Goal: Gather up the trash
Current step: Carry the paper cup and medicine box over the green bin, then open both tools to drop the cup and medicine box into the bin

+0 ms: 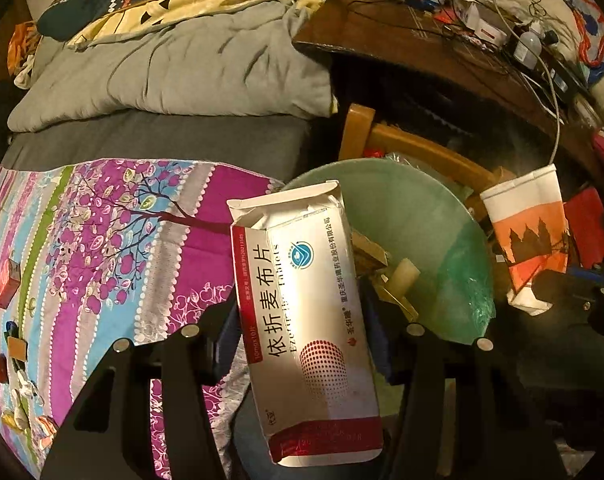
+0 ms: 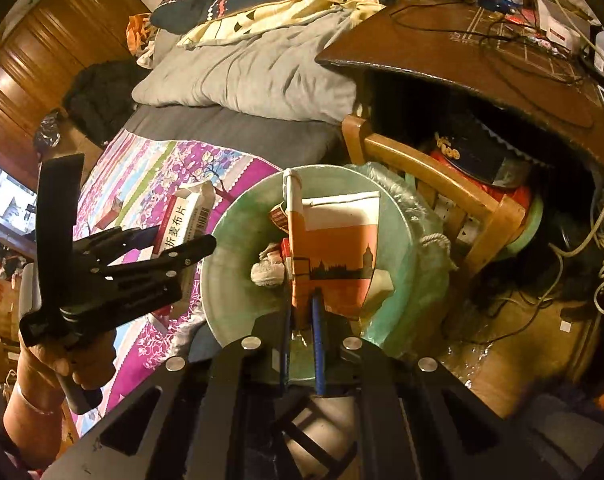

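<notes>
My left gripper [image 1: 306, 344] is shut on a white and red medicine box [image 1: 306, 320] with an open top flap, held at the near rim of the green-lined trash bin [image 1: 434, 216]. The box also shows in the right wrist view [image 2: 182, 224], with the left gripper [image 2: 170, 256] beside the bin. My right gripper [image 2: 302, 320] is shut on an orange and white paper bag [image 2: 334, 252] with a skyline print, held over the bin [image 2: 230, 280]. The bag also shows in the left wrist view [image 1: 530, 232]. Several scraps lie inside the bin.
A bed with a purple flowered sheet [image 1: 102, 240] and grey pillow [image 1: 182, 72] lies left of the bin; small bits of trash [image 1: 10, 284] sit on the sheet. A wooden chair [image 2: 442, 196] and a cluttered brown desk [image 2: 462, 56] stand behind and right of the bin.
</notes>
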The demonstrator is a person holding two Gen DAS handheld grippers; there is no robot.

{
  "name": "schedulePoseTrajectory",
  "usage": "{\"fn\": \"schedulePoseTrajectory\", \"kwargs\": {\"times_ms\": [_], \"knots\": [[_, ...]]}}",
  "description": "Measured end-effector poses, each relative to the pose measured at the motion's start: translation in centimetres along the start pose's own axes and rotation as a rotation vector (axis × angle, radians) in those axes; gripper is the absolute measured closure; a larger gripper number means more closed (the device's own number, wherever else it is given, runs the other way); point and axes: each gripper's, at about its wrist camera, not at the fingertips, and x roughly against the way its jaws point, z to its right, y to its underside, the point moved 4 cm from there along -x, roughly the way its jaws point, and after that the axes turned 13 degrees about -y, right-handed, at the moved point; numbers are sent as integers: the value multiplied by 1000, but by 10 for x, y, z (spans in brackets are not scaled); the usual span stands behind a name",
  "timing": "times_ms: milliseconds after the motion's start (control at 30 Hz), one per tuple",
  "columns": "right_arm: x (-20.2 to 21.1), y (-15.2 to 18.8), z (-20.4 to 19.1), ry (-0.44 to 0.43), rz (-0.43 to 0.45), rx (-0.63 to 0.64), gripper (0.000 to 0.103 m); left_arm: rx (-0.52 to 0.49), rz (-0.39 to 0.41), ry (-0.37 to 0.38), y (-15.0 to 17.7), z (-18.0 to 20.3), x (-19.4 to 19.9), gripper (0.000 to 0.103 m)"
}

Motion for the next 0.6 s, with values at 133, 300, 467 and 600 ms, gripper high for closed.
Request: {"fn": "schedulePoseTrajectory", "kwargs": {"times_ms": [133, 300, 467, 600], "knots": [[2, -2, -1, -5, 2, -1, 93, 0, 4, 3, -3, 1, 2, 51], [4, -5, -1, -27, 11, 1, 81, 1, 9, 13, -5, 1, 4, 44], [13, -10, -1, 4, 54, 10, 53, 31, -27, 55, -2, -1, 0, 23], [19, -13, 0, 14, 74, 9, 54, 36, -31, 43, -1, -2, -1, 23]]}}
